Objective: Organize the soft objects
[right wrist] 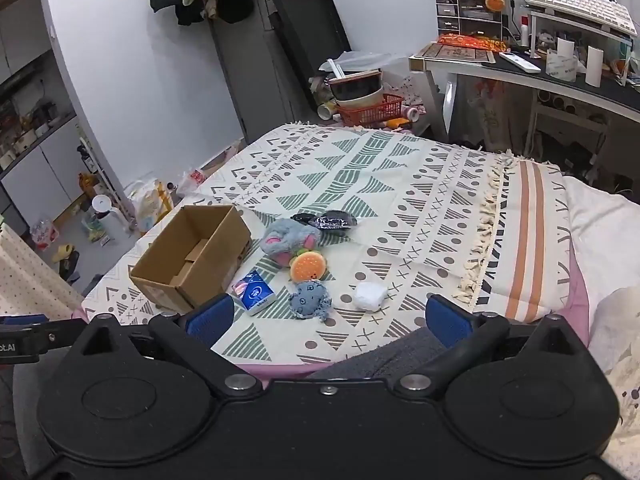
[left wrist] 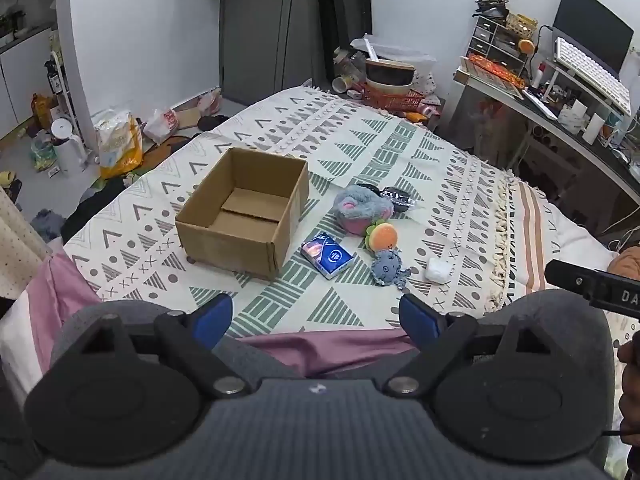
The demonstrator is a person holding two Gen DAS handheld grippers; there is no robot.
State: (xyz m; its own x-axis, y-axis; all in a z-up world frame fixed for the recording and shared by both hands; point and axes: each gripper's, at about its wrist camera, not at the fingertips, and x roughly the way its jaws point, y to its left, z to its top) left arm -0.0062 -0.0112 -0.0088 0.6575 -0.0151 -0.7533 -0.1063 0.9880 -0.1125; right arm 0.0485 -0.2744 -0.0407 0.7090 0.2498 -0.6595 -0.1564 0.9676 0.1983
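An open cardboard box [left wrist: 244,212] [right wrist: 192,258] stands empty on the patterned bedspread [left wrist: 400,152]. To its right lie a grey-pink plush [left wrist: 358,208] [right wrist: 286,240], an orange burger plush [left wrist: 383,237] [right wrist: 307,266], a small blue octopus plush [left wrist: 387,267] [right wrist: 310,298], a blue tissue pack [left wrist: 327,258] [right wrist: 256,293], a white soft lump [left wrist: 438,270] [right wrist: 370,296] and a dark shiny packet [left wrist: 396,197] [right wrist: 326,220]. My left gripper [left wrist: 316,318] hovers open at the bed's near edge. My right gripper [right wrist: 326,318] is open too, just short of the octopus.
A desk [left wrist: 560,120] with keyboard and monitor stands at the right. An orange basket [right wrist: 370,110] with bowls sits past the bed's far end. Bags and a white kettle [left wrist: 68,148] clutter the floor at left. A fringed striped blanket [right wrist: 528,240] covers the bed's right side.
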